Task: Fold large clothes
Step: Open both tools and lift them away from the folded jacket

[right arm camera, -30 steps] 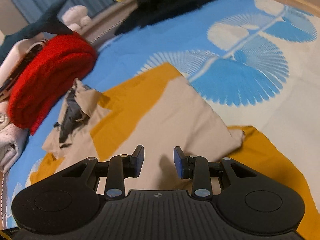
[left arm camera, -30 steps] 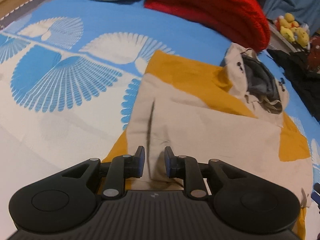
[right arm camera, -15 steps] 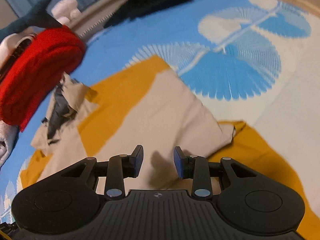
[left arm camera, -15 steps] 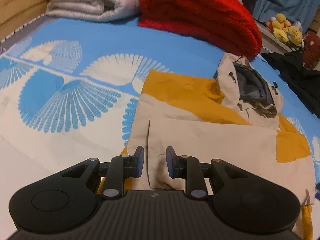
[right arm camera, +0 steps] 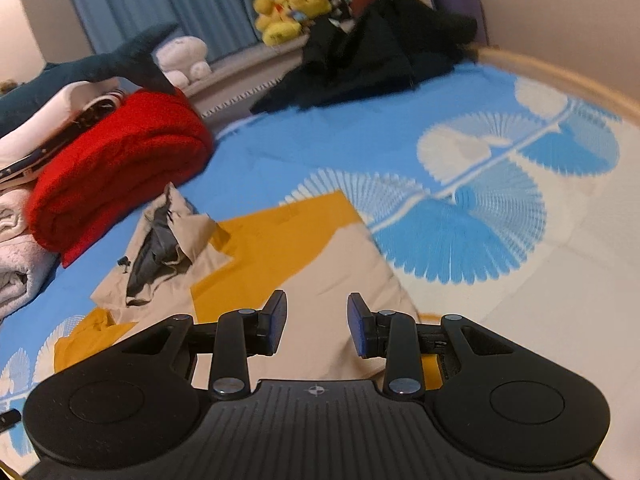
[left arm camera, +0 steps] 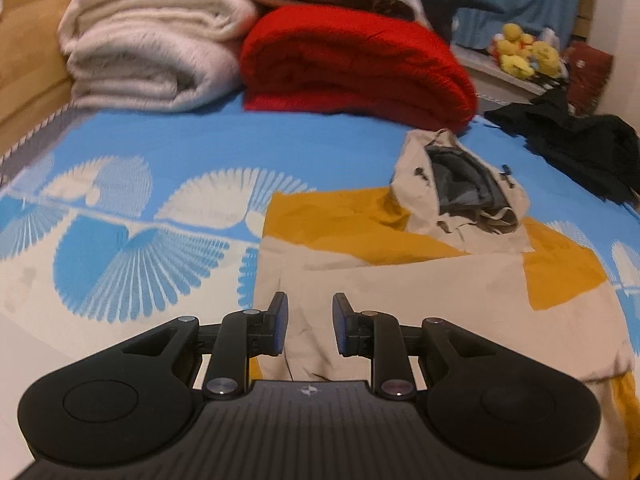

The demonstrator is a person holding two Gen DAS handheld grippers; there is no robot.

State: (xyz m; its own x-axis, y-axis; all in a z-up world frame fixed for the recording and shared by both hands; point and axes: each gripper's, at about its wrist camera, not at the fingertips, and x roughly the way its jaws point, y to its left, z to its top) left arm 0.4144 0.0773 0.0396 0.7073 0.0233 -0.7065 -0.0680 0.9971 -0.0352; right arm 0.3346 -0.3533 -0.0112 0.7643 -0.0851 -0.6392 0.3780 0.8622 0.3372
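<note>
A beige and mustard-yellow hooded jacket (left arm camera: 420, 280) lies partly folded on a blue and white patterned bed sheet (left arm camera: 160, 168). Its hood (left arm camera: 460, 184) points toward the far side. My left gripper (left arm camera: 308, 324) is open and empty, above the jacket's near beige edge. In the right wrist view the same jacket (right arm camera: 320, 264) lies ahead, hood (right arm camera: 160, 248) at the left. My right gripper (right arm camera: 316, 320) is open and empty, above the jacket's beige part near its right edge.
A folded red blanket (left arm camera: 352, 60) and a folded cream blanket (left arm camera: 148, 56) lie stacked at the far side of the bed. A black garment (left arm camera: 580, 144) lies at the far right. Yellow plush toys (left arm camera: 524, 56) sit on a ledge. A wooden bed edge (right arm camera: 560, 80) runs at the right.
Both grippers have lifted and tilted up from the jacket, so more of the room shows. Both stay open. The jacket's near panels lie flatter than a second ago.
</note>
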